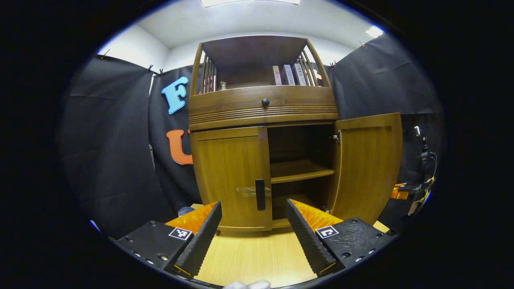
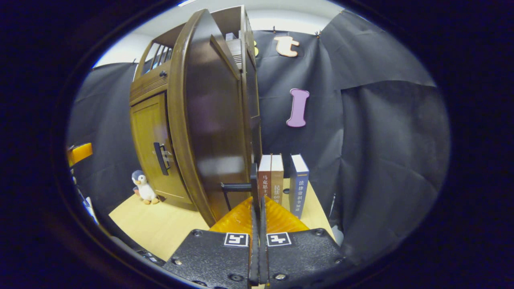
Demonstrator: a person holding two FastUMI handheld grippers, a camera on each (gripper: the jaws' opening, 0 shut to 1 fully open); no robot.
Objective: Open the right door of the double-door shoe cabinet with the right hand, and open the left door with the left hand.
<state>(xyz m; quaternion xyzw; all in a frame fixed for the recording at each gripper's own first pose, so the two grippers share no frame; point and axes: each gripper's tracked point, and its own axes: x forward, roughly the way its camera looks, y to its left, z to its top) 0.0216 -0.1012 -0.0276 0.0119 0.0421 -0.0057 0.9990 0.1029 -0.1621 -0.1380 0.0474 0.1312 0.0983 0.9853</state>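
The wooden shoe cabinet (image 1: 263, 108) stands on a light wooden table. Its left door (image 1: 231, 176) is closed, with a black vertical handle (image 1: 260, 194) at its inner edge. My left gripper (image 1: 253, 205) is open, its fingertips either side of that handle and a little short of it. The right door (image 1: 367, 168) is swung wide open, showing an inner shelf (image 1: 301, 172). In the right gripper view that door (image 2: 209, 120) stands edge-on, and my right gripper (image 2: 257, 208) is shut on its black handle (image 2: 253, 178).
A penguin toy (image 2: 142, 188) sits on the table (image 2: 160, 224) by the cabinet's left front corner. Upright books (image 2: 281, 180) stand on the table beyond the open door. More books (image 1: 287, 75) stand on the top shelf. Black cloth walls surround the booth.
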